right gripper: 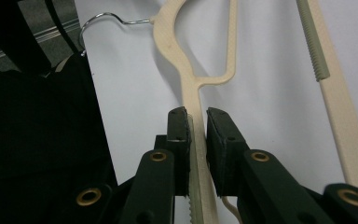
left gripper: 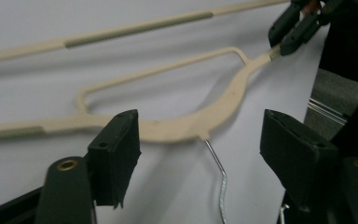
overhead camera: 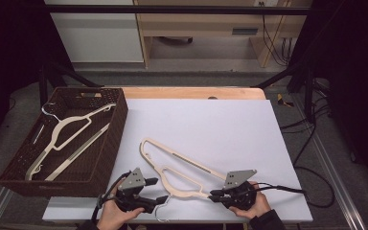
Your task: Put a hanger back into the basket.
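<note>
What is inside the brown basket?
Inside the brown basket lies one cream hanger with a metal hook, resting slantwise on the woven bottom. The near wall hides the strip of the bottom right behind it, so anything there cannot be seen.

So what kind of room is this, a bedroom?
Probably a workshop or lab, not a bedroom: a white work table, loose cables on the floor beside it, and plain cabinets behind.
</note>
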Action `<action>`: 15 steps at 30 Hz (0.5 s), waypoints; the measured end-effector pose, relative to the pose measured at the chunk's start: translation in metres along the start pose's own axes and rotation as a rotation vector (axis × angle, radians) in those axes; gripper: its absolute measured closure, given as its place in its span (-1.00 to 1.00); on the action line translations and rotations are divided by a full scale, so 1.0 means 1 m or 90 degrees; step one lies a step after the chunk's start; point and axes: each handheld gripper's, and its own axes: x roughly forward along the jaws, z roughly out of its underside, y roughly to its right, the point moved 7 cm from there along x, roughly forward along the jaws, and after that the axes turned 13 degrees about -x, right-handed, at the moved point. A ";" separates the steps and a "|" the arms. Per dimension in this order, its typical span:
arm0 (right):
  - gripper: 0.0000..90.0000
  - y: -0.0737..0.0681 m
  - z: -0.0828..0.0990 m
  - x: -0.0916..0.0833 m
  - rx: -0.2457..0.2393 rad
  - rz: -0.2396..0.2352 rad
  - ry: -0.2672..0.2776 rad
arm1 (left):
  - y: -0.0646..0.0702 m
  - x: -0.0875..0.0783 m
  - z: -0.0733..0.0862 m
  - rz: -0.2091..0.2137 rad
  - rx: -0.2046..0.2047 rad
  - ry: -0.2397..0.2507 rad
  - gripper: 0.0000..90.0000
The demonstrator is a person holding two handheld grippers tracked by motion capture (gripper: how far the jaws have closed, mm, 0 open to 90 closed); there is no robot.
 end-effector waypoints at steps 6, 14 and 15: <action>0.78 -0.001 0.000 0.002 0.001 -0.001 -0.002 | 0.005 0.014 0.016 -0.008 -0.012 -0.048 -0.02; 0.78 -0.003 -0.003 0.003 -0.005 0.001 0.001 | 0.009 0.021 0.023 -0.036 -0.017 -0.063 0.48; 0.77 -0.004 -0.003 0.002 -0.005 0.000 0.001 | 0.009 0.021 0.023 -0.038 -0.019 -0.065 0.53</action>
